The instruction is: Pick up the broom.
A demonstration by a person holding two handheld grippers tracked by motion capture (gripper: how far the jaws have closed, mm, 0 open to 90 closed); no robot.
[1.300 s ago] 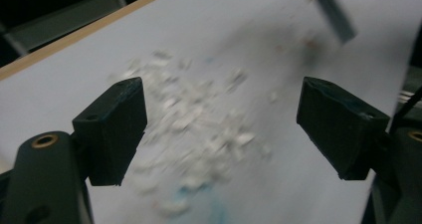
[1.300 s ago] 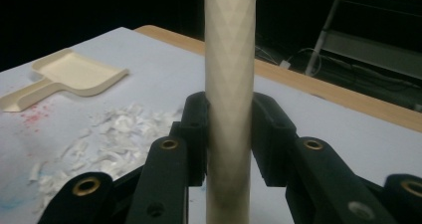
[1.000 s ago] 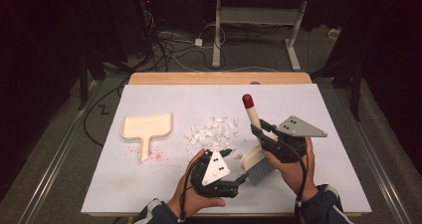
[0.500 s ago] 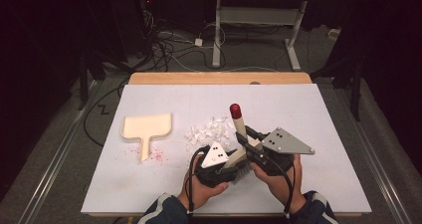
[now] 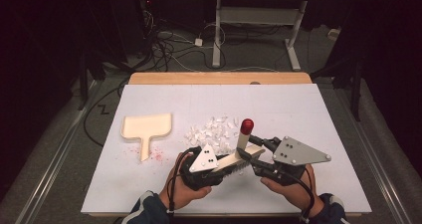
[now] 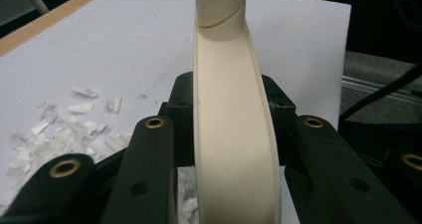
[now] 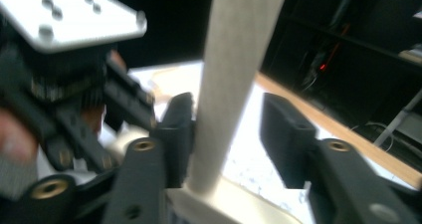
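A cream brush (image 5: pixel 242 156) with a red-tipped handle (image 5: pixel 247 126) and dark bristles is held above the white mat, near its front edge. My left gripper (image 5: pixel 235 164) comes from the left and is shut on the brush's cream body (image 6: pixel 234 134), one jaw on each side. My right gripper (image 5: pixel 256 148) comes from the right. Its jaws have just been opening, and the handle (image 7: pixel 234 59) stands between them with a gap on one side. A cream dustpan (image 5: pixel 147 127) lies to the left, with a heap of white paper scraps (image 5: pixel 211 132) beside it.
The white mat (image 5: pixel 298 109) covers a wooden table whose far edge (image 5: pixel 219 78) shows. Red specks (image 5: pixel 157 154) lie by the dustpan's handle. Cables and a desk frame (image 5: pixel 254 40) stand on the floor beyond the table.
The brush has come down toward the front of the mat. My left gripper has closed on the brush body. My right gripper's jaws have spread off the handle.
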